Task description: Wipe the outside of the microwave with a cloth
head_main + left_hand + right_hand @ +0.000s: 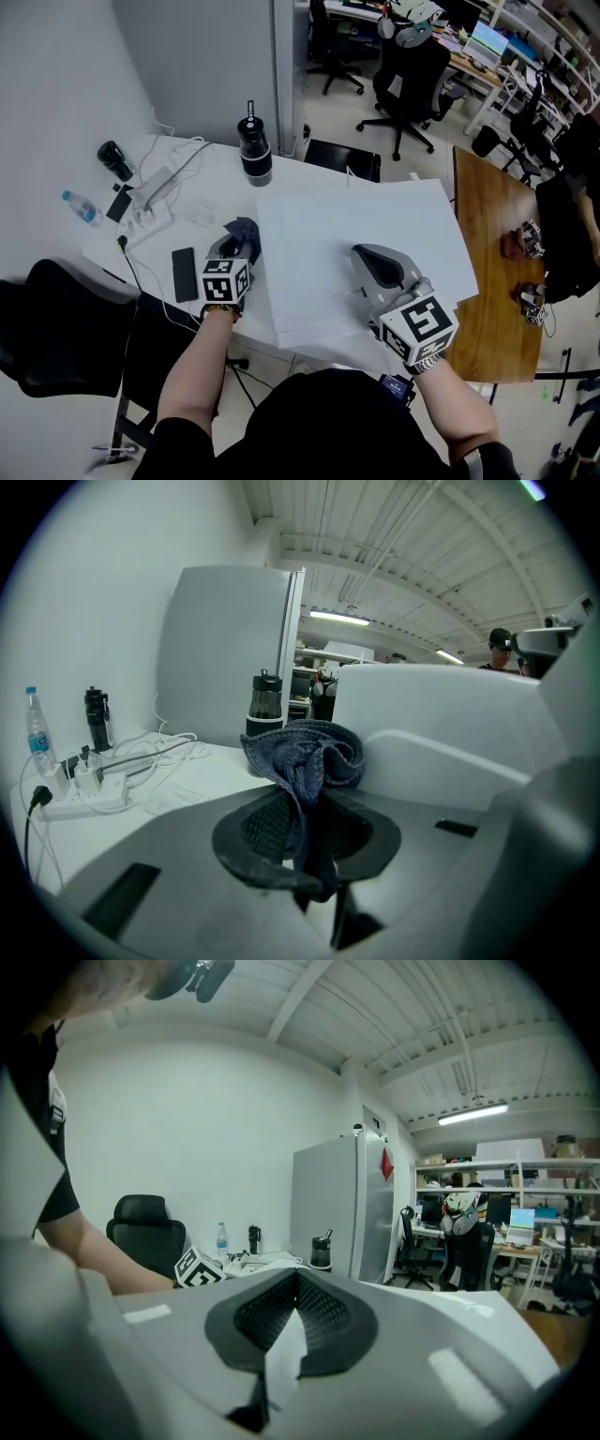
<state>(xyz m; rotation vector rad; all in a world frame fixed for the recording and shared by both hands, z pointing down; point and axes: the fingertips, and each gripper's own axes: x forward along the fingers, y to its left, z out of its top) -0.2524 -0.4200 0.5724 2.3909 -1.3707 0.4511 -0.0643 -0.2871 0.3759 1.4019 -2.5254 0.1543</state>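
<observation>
The microwave (356, 244) is a white box in the middle of the head view, seen from above; its white side (441, 714) fills the right of the left gripper view. My left gripper (236, 246) is at the microwave's left side, shut on a bunched dark blue cloth (243, 229). In the left gripper view the cloth (305, 752) bulges out above the left gripper (307, 803) and lies close to the microwave's side. My right gripper (367, 255) lies over the microwave's top, shut with nothing in it (298, 1279).
On the white table left of the microwave lie a black tumbler (254, 150), a power strip with cables (150, 192), a phone (185, 274), a water bottle (82, 208) and a black bottle (114, 159). A wooden table (497, 253) stands right, a black chair (56, 328) left.
</observation>
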